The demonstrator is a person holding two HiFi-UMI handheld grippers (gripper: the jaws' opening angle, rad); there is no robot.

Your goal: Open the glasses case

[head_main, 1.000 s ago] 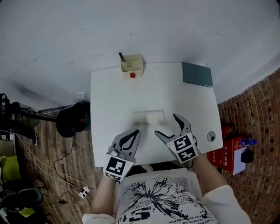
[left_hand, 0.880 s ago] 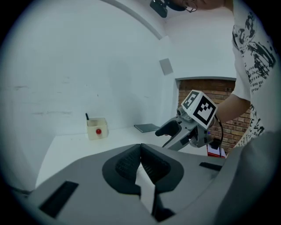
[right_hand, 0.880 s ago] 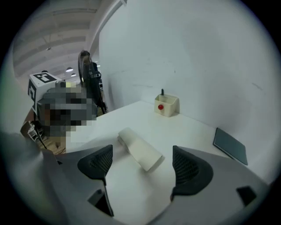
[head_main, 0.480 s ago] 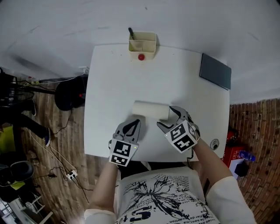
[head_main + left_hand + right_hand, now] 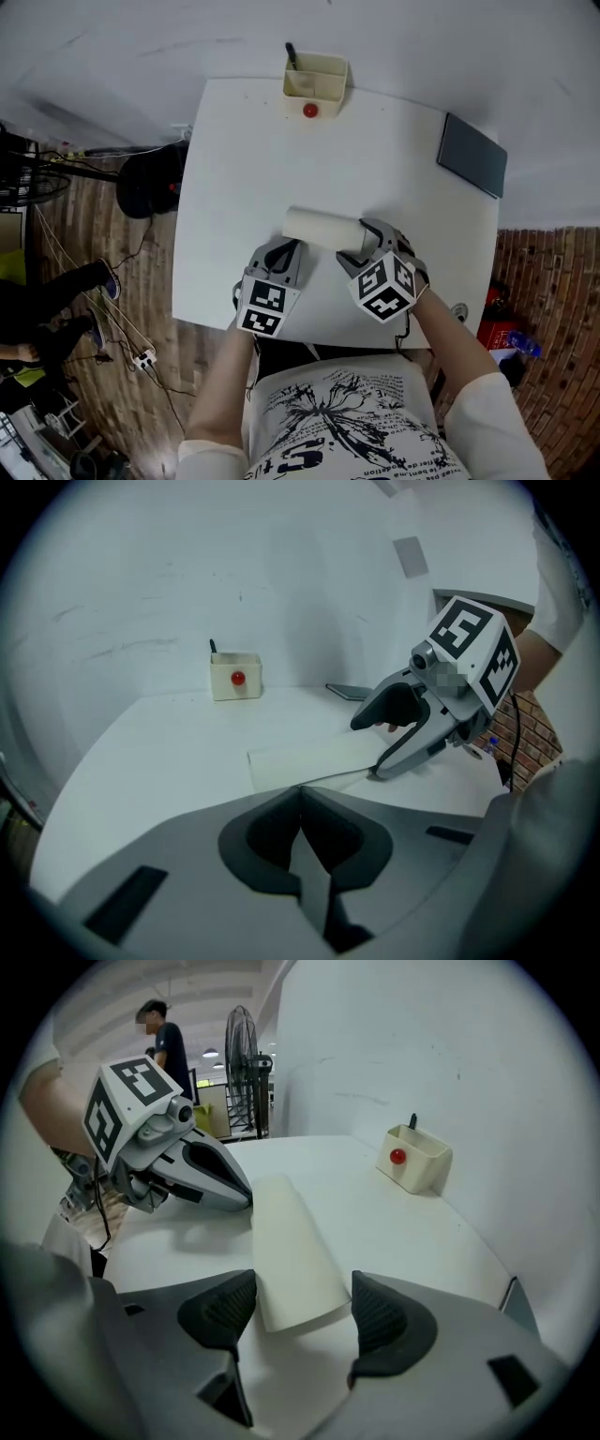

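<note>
Tabletop first: the white table (image 5: 234,169) is mostly bare, and the cream glasses case (image 5: 323,228) lies on its side across the near half, shut, with its long axis running left to right in front of the person.

Both tools sit at the case's two ends, which looks like a set-up for bracing one end while working the other. The right gripper (image 5: 295,1316) points steeply down and straddles the case's right end. Its jaws are closing, the case end stands between them, and a sliver of gap shows on each side, so the pads do not yet press. The left gripper (image 5: 300,794) has its jaws together with nothing between them. Its tips lie just beside the near left edge of the case, probably to steady it or nudge the lid seam. I cannot tell whether they touch.

Nothing blocks the case. A dark grey flat slab (image 5: 472,155) rests at the far right corner, well apart. A cream pen holder (image 5: 316,80) stands at the far edge with a dark pen (image 5: 292,54) in it and a red knob (image 5: 310,111) on its front. A small round fitting (image 5: 457,310) sits at the near right edge.
</note>
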